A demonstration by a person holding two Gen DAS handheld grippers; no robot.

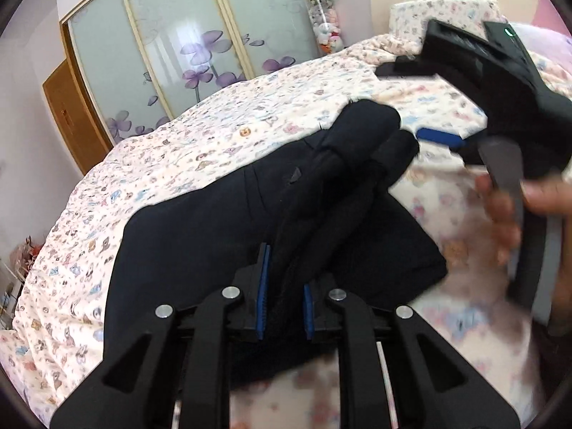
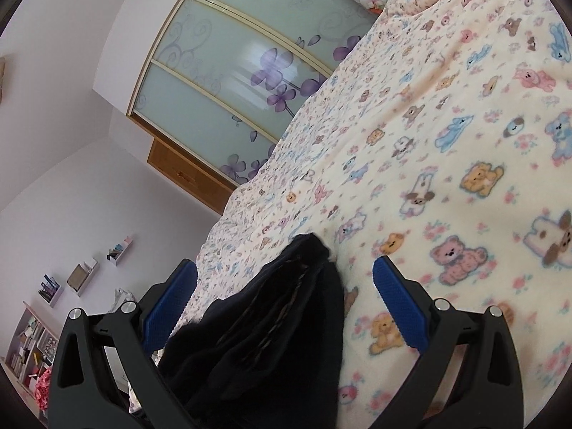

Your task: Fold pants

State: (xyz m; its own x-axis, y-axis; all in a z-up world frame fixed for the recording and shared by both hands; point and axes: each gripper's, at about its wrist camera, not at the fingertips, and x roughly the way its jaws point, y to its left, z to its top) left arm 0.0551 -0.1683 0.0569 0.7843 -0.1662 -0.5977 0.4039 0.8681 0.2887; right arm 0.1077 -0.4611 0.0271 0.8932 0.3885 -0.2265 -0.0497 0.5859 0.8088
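Dark pants (image 1: 221,221) lie on the bed w/ teddy-print blanket (image 1: 200,143), bunched, long axis running from left gripper (image 1: 285,302) away toward the far right, where right gripper (image 1: 443,139) sits by the far end. Left jaws nearly closed, pinching a fabric ridge. Right gripper (image 2: 286,307) jaws wide open, pants fold (image 2: 271,321) lying loose between the pads, not clamped

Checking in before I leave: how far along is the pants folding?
Partly done: the dark navy pants lie bunched on the teddy-print blanket. The left gripper is shut on a fold; the right gripper is open around another bunch. Flattening and final folds remain.
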